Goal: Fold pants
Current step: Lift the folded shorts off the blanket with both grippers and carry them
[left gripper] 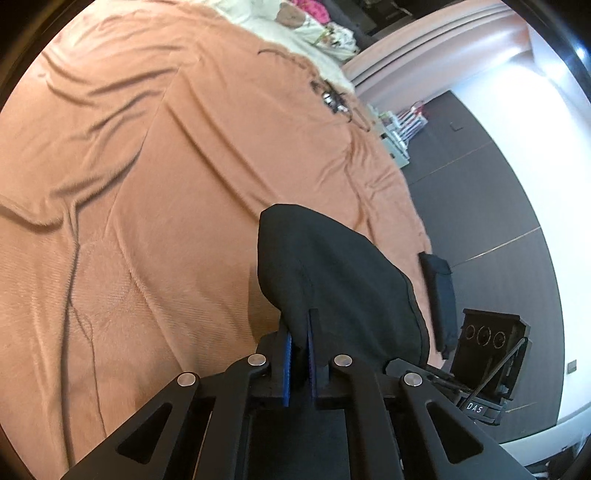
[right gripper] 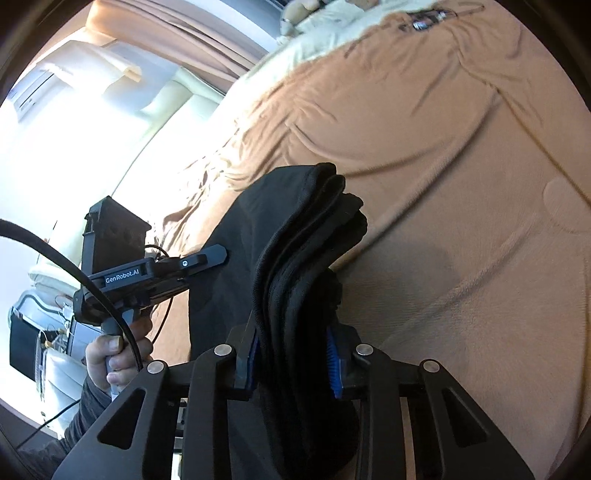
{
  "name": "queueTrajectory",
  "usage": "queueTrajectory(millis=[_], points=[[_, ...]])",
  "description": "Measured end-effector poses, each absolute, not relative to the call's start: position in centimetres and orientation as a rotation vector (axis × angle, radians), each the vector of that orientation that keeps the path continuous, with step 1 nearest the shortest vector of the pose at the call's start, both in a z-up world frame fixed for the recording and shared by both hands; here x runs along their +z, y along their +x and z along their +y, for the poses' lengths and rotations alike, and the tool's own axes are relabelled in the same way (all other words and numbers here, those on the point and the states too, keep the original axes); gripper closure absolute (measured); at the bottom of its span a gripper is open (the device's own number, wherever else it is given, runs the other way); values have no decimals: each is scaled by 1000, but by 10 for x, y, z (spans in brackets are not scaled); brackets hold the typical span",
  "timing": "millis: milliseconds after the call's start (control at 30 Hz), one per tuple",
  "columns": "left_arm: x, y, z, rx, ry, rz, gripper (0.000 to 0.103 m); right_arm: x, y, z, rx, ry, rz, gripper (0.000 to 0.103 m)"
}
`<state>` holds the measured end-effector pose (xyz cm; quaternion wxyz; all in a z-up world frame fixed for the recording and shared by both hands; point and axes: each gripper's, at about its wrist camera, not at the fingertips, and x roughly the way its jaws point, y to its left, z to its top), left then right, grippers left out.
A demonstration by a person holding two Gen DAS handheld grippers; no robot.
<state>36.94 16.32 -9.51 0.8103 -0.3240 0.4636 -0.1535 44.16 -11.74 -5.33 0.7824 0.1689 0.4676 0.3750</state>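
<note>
The black pants (left gripper: 332,273) are lifted above an orange blanket (left gripper: 166,177) on a bed. My left gripper (left gripper: 300,332) is shut on a thin edge of the pants. In the right wrist view the pants (right gripper: 295,251) hang as a thick bundle of several folded layers. My right gripper (right gripper: 291,350) is shut on that bundle, its blue pads pressed on both sides. The left gripper (right gripper: 218,254) also shows in the right wrist view, held by a hand and reaching onto the pants from the left. The other gripper's body (left gripper: 487,362) shows at lower right in the left wrist view.
The orange blanket (right gripper: 443,147) covers the bed, wrinkled. White pillows and soft toys (left gripper: 303,26) lie at the head. Dark floor (left gripper: 480,192) runs beside the bed edge. A bright window and curtains (right gripper: 110,92) are at the left.
</note>
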Motion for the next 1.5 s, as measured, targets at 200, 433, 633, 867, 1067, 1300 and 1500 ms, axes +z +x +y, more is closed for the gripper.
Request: queueTrajectory(millis=[200, 433, 633, 867, 1067, 1300, 1500], points=[[-63, 350, 158, -352, -677, 922, 97, -31, 417, -118, 800, 317, 932, 78], [-22, 324, 138, -396, -633, 846, 97, 3, 370, -136, 763, 275, 822, 79], [12, 302, 113, -443, -597, 791, 97, 26, 325, -158, 728, 244, 745, 79], [44, 281, 83, -478, -561, 742, 97, 52, 276, -186, 696, 206, 667, 79], [67, 273, 51, -502, -508, 733, 97, 66, 235, -213, 666, 183, 606, 79], [90, 275, 9, -545, -463, 720, 97, 73, 209, -243, 642, 183, 556, 79], [100, 287, -32, -594, -428, 720, 97, 73, 190, -272, 611, 192, 530, 79]])
